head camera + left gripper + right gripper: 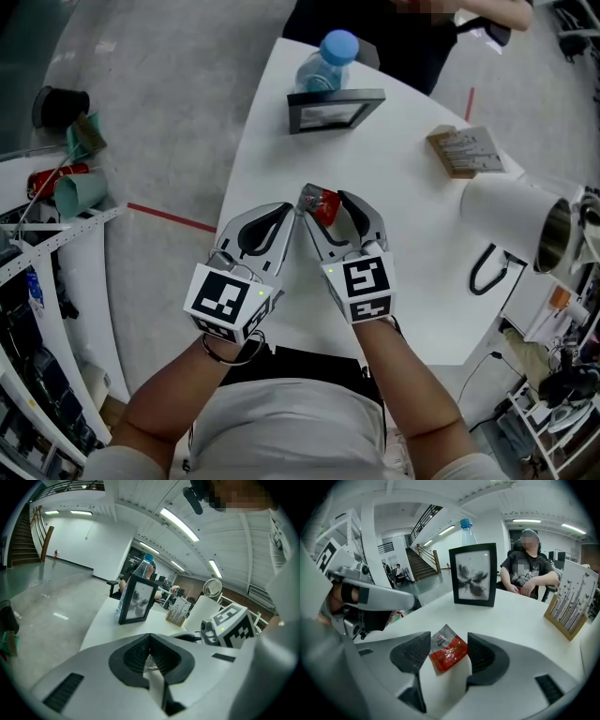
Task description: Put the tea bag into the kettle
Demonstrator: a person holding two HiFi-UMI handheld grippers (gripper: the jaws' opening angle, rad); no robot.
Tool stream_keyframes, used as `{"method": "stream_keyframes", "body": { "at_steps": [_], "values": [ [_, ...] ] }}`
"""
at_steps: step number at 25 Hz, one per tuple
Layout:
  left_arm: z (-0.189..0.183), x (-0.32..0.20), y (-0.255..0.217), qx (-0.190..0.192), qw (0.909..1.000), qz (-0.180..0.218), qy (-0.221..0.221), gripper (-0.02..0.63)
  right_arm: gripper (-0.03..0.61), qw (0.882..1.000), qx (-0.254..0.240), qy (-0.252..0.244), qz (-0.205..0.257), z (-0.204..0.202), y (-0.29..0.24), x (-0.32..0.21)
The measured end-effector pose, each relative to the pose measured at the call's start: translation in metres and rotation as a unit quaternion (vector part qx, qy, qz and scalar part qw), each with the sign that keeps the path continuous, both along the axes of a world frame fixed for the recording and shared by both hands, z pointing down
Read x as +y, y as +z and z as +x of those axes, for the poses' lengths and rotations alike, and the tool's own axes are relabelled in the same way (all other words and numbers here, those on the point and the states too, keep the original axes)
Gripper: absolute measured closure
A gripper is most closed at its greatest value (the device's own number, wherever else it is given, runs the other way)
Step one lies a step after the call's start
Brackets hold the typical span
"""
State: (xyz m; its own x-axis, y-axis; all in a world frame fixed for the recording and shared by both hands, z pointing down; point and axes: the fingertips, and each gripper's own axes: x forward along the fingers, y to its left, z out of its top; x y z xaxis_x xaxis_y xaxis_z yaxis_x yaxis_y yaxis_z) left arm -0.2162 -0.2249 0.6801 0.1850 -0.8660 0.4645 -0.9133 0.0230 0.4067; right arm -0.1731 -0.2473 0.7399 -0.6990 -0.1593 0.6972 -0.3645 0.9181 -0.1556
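Note:
A red and silver tea bag sachet lies on the white table between the jaws of my right gripper. In the right gripper view the sachet sits in the gap and neither pad touches it; the right gripper is open. My left gripper is just left of it, tip close to the sachet's silver corner. In its own view the left gripper is shut, with a small silvery sliver at the pinch that I cannot identify. The white kettle lies at the table's right, its open mouth pointing right.
A black photo frame and a blue-capped bottle stand at the table's far side. A small card stand is at the far right. A person sits beyond the table. Shelves with cups stand at the left.

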Motion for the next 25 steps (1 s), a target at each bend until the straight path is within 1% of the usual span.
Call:
{"method": "stream_keyframes", "body": {
  "at_steps": [3,7,12,13,14,15,16,21,25],
  "values": [
    [0.002,-0.001,0.006,0.001,1.0000,-0.002,0.003,0.604,0.337,1.000,0.020,-0.011,0.007,0.000,0.011,0.002],
    [0.002,-0.003,0.011,0.003,1.0000,-0.004,0.004,0.604,0.337,0.999,0.032,-0.020,0.032,-0.001,0.015,0.001],
    [0.009,0.003,0.017,0.015,0.9998,-0.010,0.002,0.604,0.345,0.999,0.036,-0.016,0.033,-0.004,0.015,0.002],
    [0.011,0.004,0.018,0.016,0.9998,-0.011,0.002,0.604,0.360,0.999,0.037,-0.016,0.032,-0.004,0.015,0.002],
    [0.011,0.006,0.018,0.017,0.9998,-0.012,0.001,0.604,0.409,0.999,0.038,-0.018,0.034,-0.005,0.015,0.003],
    [0.011,0.008,0.019,0.018,0.9997,-0.013,0.002,0.604,0.441,0.998,0.039,-0.022,0.036,-0.006,0.015,0.005],
    [0.011,0.009,0.020,0.018,0.9997,-0.015,0.001,0.604,0.458,0.998,0.039,-0.025,0.038,-0.007,0.015,0.007],
    [0.008,0.017,0.016,0.015,0.9998,-0.015,0.001,0.604,0.497,0.998,0.035,-0.035,0.030,-0.012,0.015,0.016],
    [0.005,0.025,0.007,0.010,0.9999,-0.012,0.001,0.604,0.503,1.000,0.013,-0.005,0.016,-0.010,0.006,0.016]
  ]
}}
